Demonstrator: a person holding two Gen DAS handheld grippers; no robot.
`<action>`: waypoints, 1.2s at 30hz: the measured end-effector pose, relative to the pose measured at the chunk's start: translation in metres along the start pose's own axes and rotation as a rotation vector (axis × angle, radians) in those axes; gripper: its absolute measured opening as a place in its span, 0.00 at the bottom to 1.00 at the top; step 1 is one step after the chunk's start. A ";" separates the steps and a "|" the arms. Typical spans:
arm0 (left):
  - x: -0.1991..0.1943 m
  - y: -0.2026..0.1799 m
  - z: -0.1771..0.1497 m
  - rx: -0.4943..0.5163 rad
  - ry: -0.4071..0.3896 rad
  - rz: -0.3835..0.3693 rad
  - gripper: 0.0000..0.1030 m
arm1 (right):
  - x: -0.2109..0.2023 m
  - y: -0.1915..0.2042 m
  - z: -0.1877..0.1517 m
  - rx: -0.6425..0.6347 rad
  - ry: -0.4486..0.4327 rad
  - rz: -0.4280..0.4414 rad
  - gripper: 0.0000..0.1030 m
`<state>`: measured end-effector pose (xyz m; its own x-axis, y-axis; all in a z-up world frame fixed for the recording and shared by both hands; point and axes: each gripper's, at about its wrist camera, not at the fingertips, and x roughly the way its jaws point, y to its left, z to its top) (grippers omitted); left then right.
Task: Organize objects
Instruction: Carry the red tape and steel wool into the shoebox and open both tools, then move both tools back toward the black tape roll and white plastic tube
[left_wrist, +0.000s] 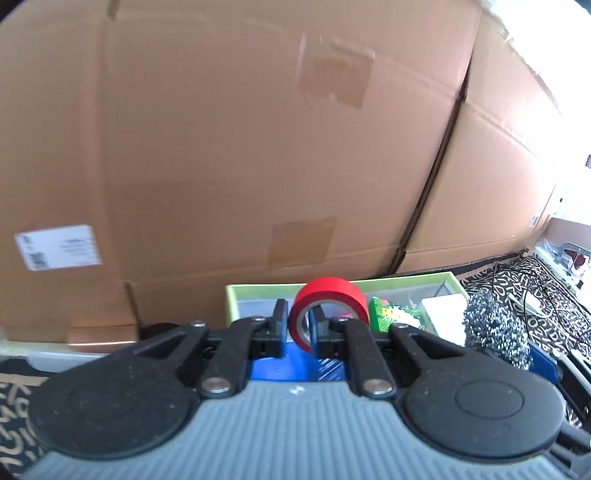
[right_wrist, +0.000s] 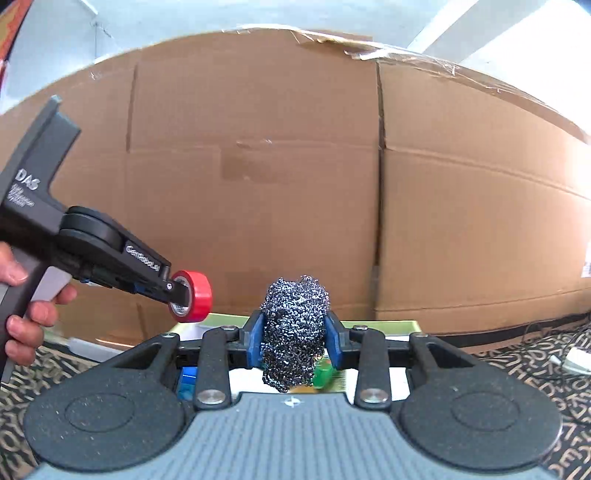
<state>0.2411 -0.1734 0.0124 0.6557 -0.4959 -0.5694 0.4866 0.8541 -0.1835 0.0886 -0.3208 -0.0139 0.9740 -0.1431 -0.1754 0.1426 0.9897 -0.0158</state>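
Tape: we see the red tape roll (left_wrist: 327, 308) held up in the air on the left gripper (left_wrist: 298, 325), one finger (left_wrist: 317, 325) through its core and the other (left_wrist: 279, 325) outside the wall, so the jaws clench on the roll's wall. In the right wrist view the same roll (right_wrist: 195, 301) hangs at the left gripper's tip (right_wrist: 181, 295), above and left of the tray's near corner.

Scrubber: we see the steel wool ball (right_wrist: 293, 332) squeezed between the blue pads (right_wrist: 334, 343) of the right gripper (right_wrist: 293, 341), grasped and lifted; its lower part hangs below the pads. From the left wrist view it (left_wrist: 495, 328) sits to the right of the tape, over the tray's right side.

Tray: the green-rimmed tray (left_wrist: 258, 290) lies low behind both grippers, against the cartons. Inside we make out a green packet (left_wrist: 384, 314) and a white box (left_wrist: 443, 314); the rest is too hidden to name.

Hand: a person's hand (right_wrist: 22, 295) grips the left gripper's handle at the left edge of the right wrist view.

Cartons: big cardboard boxes (right_wrist: 258, 166) fill the background, two side by side with a dark seam between them.

Floor: a dark patterned cloth (right_wrist: 535, 365) with cables (left_wrist: 535, 291) lies to the right.
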 end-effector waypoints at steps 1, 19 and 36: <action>0.007 -0.002 0.000 0.000 0.005 0.003 0.11 | 0.005 -0.001 -0.002 -0.002 0.007 -0.005 0.38; -0.018 0.006 -0.042 0.038 -0.087 0.113 1.00 | 0.016 -0.006 -0.039 0.008 0.080 -0.041 0.76; -0.116 0.062 -0.056 -0.047 -0.167 0.203 1.00 | -0.024 0.058 -0.007 0.005 -0.010 0.122 0.82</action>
<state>0.1628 -0.0537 0.0225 0.8254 -0.3289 -0.4589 0.3101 0.9433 -0.1182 0.0723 -0.2603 -0.0180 0.9859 -0.0213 -0.1658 0.0233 0.9997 0.0100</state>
